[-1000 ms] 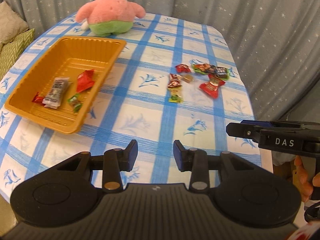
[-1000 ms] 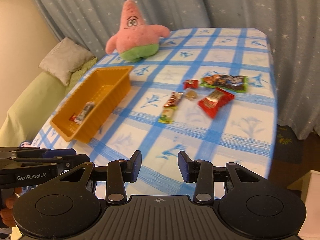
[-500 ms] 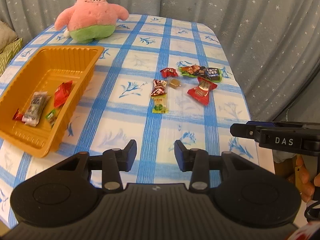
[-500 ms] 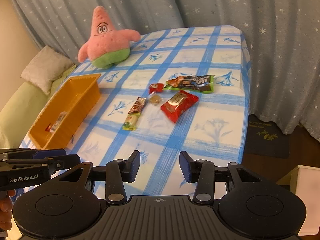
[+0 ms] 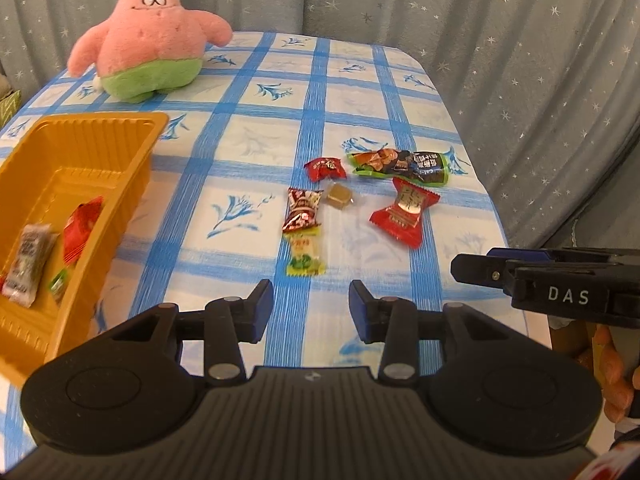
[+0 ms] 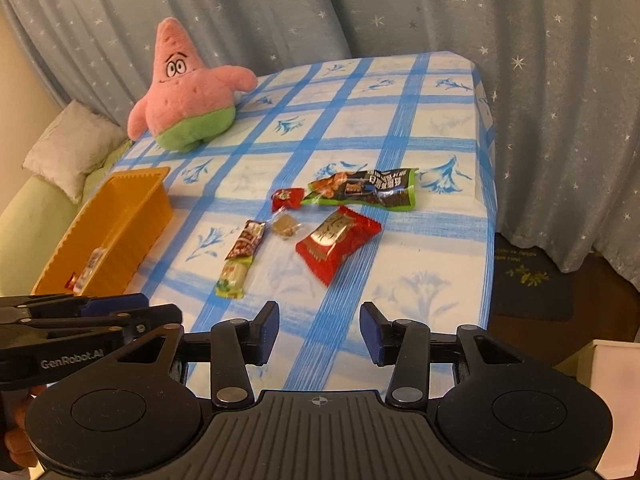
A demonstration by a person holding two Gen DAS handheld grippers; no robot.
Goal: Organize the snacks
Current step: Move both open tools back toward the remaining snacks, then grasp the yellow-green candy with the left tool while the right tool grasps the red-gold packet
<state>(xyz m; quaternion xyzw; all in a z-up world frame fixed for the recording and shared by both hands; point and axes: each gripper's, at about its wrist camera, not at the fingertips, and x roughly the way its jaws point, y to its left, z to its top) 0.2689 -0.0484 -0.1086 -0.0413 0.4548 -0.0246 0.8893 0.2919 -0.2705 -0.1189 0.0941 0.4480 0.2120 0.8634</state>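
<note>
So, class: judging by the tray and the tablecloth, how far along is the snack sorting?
Done: a few snacks lie in the orange tray. In hand: nothing; left claw and right claw are open and empty. Left: six loose snacks, including the red packet and green-edged packet.

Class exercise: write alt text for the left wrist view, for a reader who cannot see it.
An open, empty left claw hovers over a blue-checked tablecloth where six wrapped snacks lie loose. An orange tray at left already holds several snacks, and a pink star plush sits behind.
</note>
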